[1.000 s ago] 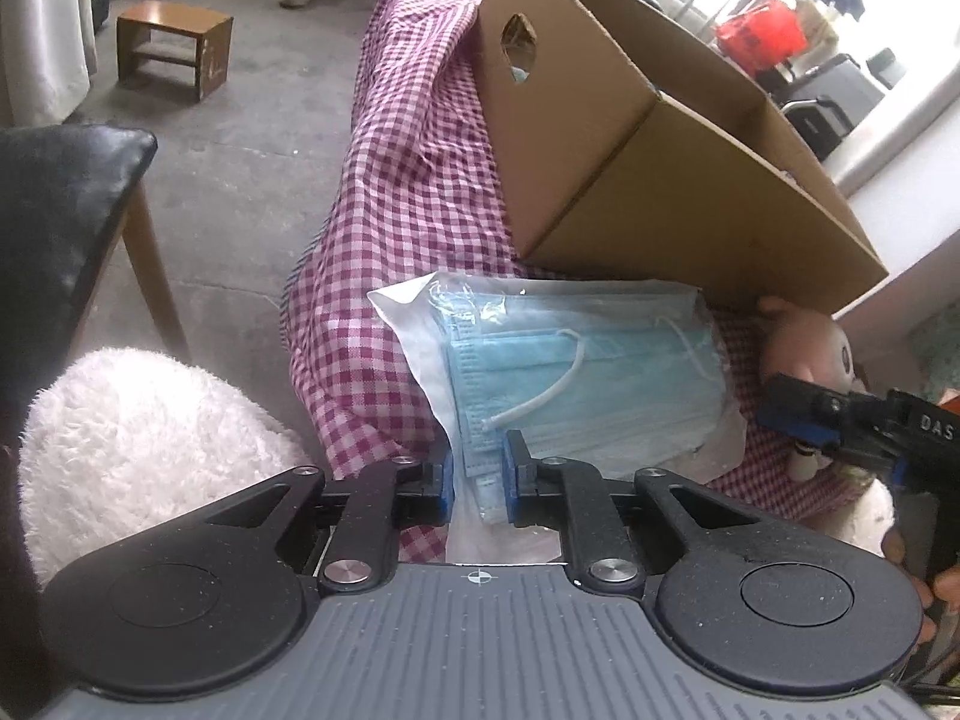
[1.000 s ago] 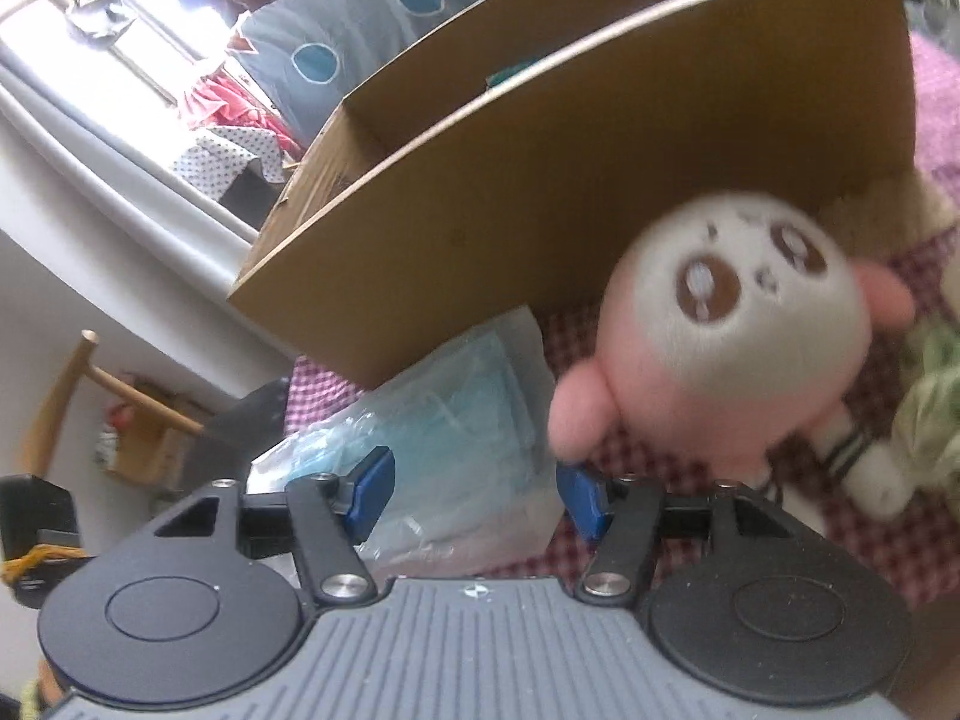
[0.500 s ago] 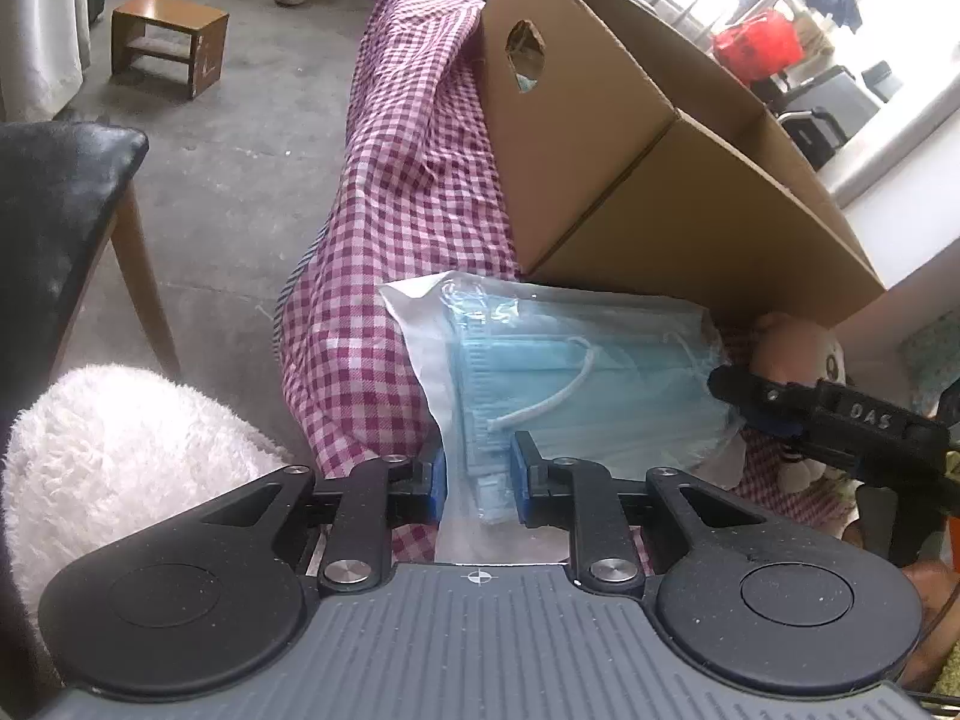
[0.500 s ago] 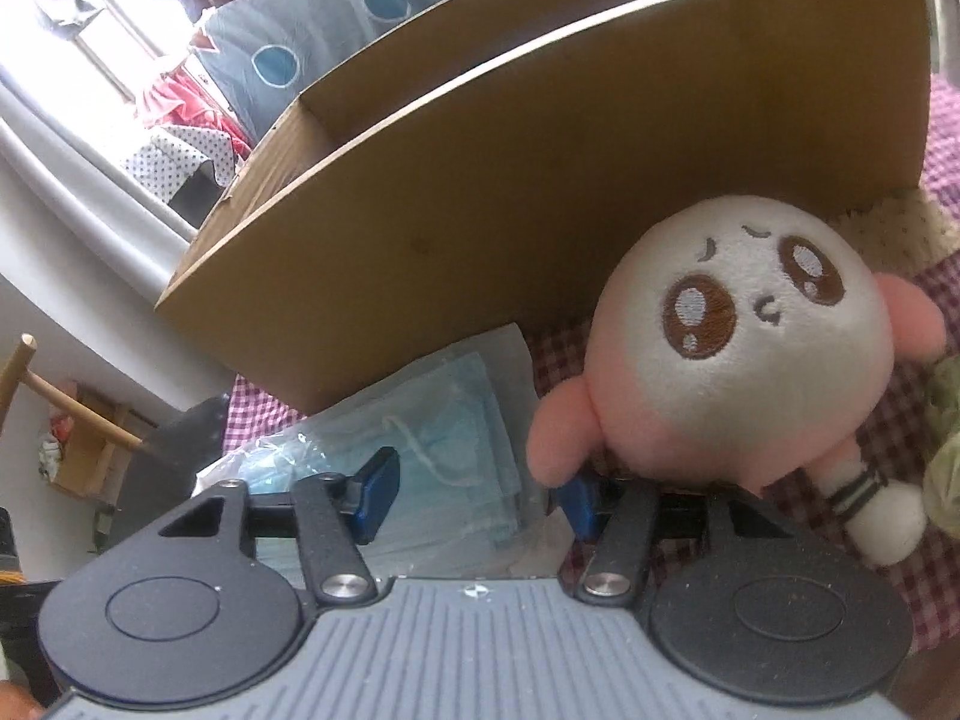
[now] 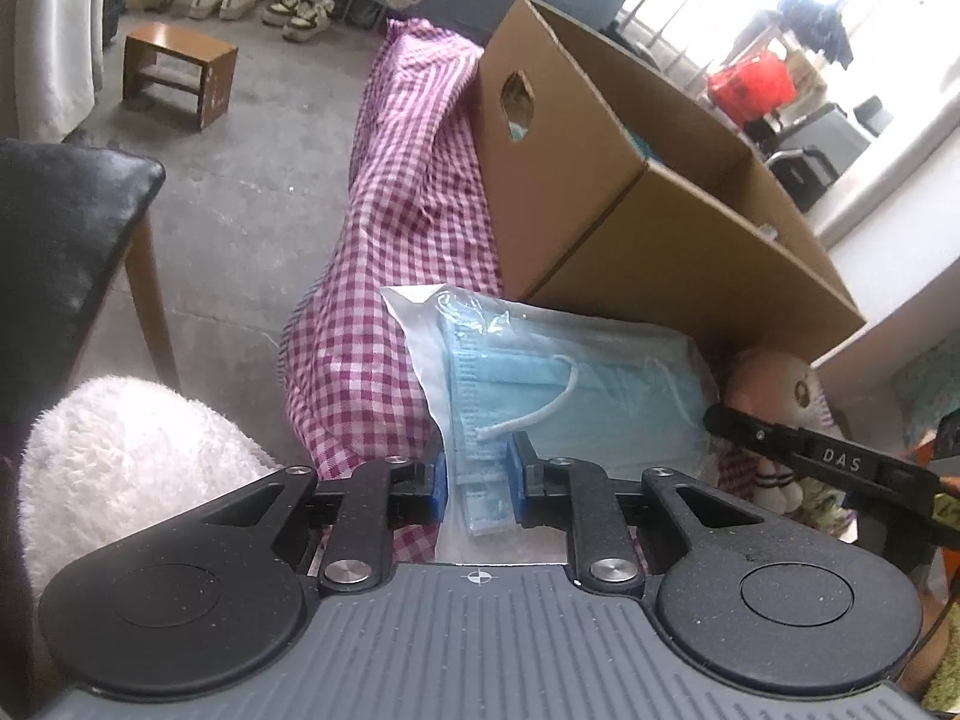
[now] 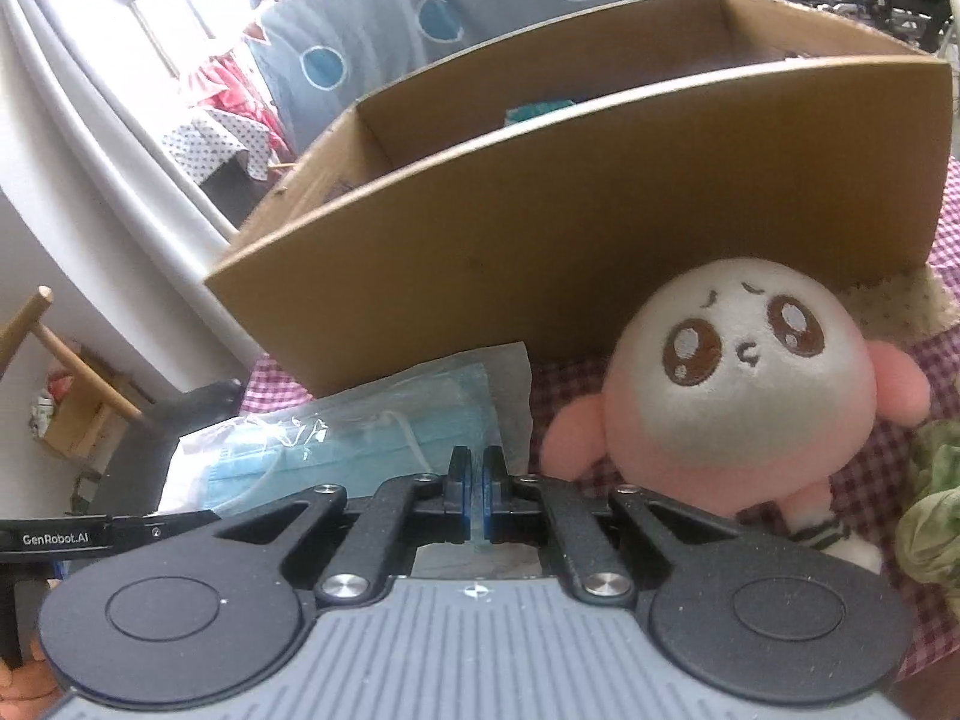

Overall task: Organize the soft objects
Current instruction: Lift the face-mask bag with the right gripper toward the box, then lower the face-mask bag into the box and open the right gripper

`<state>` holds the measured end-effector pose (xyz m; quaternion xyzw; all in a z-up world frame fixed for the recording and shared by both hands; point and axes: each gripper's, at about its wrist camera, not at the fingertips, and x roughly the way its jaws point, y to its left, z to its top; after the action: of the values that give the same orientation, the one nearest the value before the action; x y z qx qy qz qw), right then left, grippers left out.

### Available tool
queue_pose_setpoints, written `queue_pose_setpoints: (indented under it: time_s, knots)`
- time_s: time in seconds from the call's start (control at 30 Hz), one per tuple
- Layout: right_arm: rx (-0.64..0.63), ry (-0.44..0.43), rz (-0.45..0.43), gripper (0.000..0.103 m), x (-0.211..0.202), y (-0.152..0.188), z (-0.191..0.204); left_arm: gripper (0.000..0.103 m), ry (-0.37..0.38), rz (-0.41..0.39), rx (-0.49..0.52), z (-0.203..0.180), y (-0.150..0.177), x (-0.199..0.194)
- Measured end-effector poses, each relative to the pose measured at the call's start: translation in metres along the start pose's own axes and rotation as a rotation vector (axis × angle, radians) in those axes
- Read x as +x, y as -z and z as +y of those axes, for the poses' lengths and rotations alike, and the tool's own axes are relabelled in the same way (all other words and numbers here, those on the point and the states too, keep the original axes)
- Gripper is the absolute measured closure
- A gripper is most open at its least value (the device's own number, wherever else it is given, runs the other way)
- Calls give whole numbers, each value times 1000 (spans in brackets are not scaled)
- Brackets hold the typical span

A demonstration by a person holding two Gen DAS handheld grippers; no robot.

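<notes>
While the cardboard box (image 6: 576, 228) hides nearly all of what sits inside it, showing only a sliver of teal over its rim, the packet of blue face masks (image 5: 558, 384) lies on the checked cloth (image 5: 384, 312) of the bench just in front of the box, with the pink plush doll (image 6: 738, 384) beside it and half hidden behind the right gripper (image 6: 473, 495) in the left view. The left gripper (image 5: 477, 477) has its jaws pinching the packet's near edge, and the right one's jaws, spread wide a moment ago, have just closed and now nip the packet's thin corner
</notes>
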<state>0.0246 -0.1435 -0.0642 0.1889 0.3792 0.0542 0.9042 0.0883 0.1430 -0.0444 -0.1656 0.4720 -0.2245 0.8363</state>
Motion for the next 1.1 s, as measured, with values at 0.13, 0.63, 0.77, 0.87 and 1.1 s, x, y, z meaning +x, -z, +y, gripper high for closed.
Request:
queue_pose_setpoints:
  time_s: [0.13,0.63,0.77,0.87,1.1]
  knots:
    - [-20,-27,-26,100,-13,1,2,86,5,-27,-18,-1,1,-13]
    - [-160,-202,-238,100,-87,-44,42,86,11,-298,63,-42,-37,-107]
    - [-197,-184,-332,100,-104,-81,36,86,42,-368,153,-75,-69,-106]
    - [-195,-148,-361,99,-107,-112,24,86,80,-381,209,-100,-96,-85]
    - [-140,-58,-233,99,-73,-179,-41,86,133,-232,202,-134,-146,12]
